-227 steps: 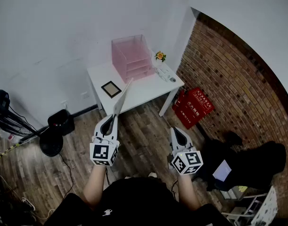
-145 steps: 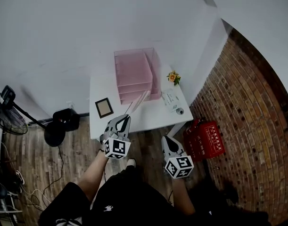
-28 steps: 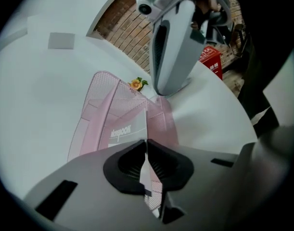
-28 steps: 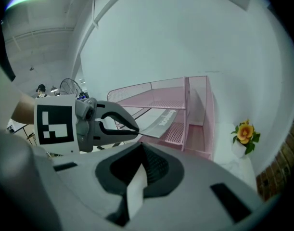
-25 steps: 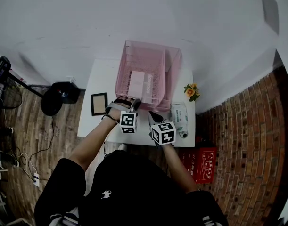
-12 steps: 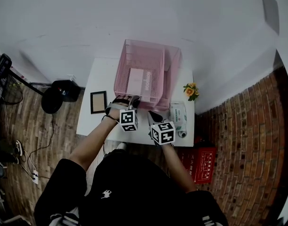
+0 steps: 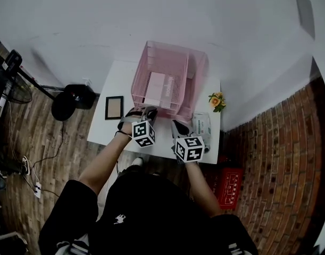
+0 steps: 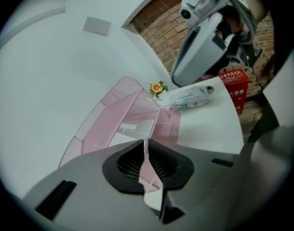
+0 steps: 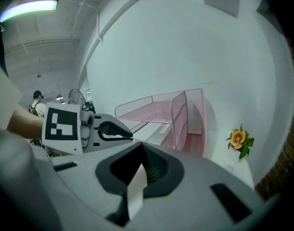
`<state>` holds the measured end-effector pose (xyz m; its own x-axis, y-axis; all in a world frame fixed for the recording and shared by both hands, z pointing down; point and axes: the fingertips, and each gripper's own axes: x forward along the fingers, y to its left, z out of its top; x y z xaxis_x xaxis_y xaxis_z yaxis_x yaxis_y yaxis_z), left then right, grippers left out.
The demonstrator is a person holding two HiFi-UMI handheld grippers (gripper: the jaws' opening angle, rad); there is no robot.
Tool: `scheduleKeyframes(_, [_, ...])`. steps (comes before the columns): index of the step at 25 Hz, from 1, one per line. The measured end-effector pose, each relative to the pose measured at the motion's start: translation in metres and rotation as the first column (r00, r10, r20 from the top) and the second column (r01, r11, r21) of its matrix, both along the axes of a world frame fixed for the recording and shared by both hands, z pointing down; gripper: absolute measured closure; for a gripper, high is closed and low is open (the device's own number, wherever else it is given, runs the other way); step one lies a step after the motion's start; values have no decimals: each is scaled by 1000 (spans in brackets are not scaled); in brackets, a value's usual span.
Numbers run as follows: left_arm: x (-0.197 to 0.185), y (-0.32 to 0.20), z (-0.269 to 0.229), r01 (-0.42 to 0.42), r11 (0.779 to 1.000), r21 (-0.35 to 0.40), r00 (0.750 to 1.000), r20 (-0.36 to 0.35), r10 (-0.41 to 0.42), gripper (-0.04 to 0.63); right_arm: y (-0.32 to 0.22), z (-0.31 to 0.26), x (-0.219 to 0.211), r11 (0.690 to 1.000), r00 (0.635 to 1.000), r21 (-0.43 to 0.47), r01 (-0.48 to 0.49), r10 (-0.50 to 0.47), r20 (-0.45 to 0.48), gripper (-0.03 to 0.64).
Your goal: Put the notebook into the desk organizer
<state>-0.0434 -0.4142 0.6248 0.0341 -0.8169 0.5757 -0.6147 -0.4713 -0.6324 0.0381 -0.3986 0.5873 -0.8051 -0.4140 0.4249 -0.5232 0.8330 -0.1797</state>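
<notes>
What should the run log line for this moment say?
notebook: lying inside pink organizer | left gripper: empty, jaws just closed further | right gripper: empty

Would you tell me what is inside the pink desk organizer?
The notebook lies flat on a tray of the desk organizer. The lower trays are covered by it and the mesh, so their contents cannot be seen.

A black short-sleeved top (image 7: 157,206) bears a small white emblem (image 7: 121,220) at seven o'clock. The grey left gripper (image 7: 148,111) and right gripper (image 7: 176,124) each carry a black-and-white marker cube.
</notes>
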Motion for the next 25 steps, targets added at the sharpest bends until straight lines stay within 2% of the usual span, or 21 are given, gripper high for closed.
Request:
scheduleKeyframes(4, [-3,16,-20,93,995,45,994,-58,-91,591,6,-14,15,1000,999,18,1,-2,38,615])
scheduleKeyframes(8, [-1,40,-43,170,981,92,980,-122,-159,592,17,-27,29,999,997,46,11,-14,71,615])
scheduleKeyframes(11, [3,60,-63,233,963,136,957,-206,-203,592,25,-37,37,997,995,73,16,-23,97,615])
scheduleKeyframes(14, [4,82,-82,292,942,164,924,-304,-233,592,34,-49,42,996,992,86,15,-26,127,615])
scheduleKeyframes(21, [0,116,-124,346,908,235,866,-453,-213,592,58,-73,52,994,985,108,-27,8,175,615])
scheduleKeyframes(25, [-4,132,-137,338,904,263,847,-503,-170,592,74,-83,56,988,982,129,-80,55,183,615])
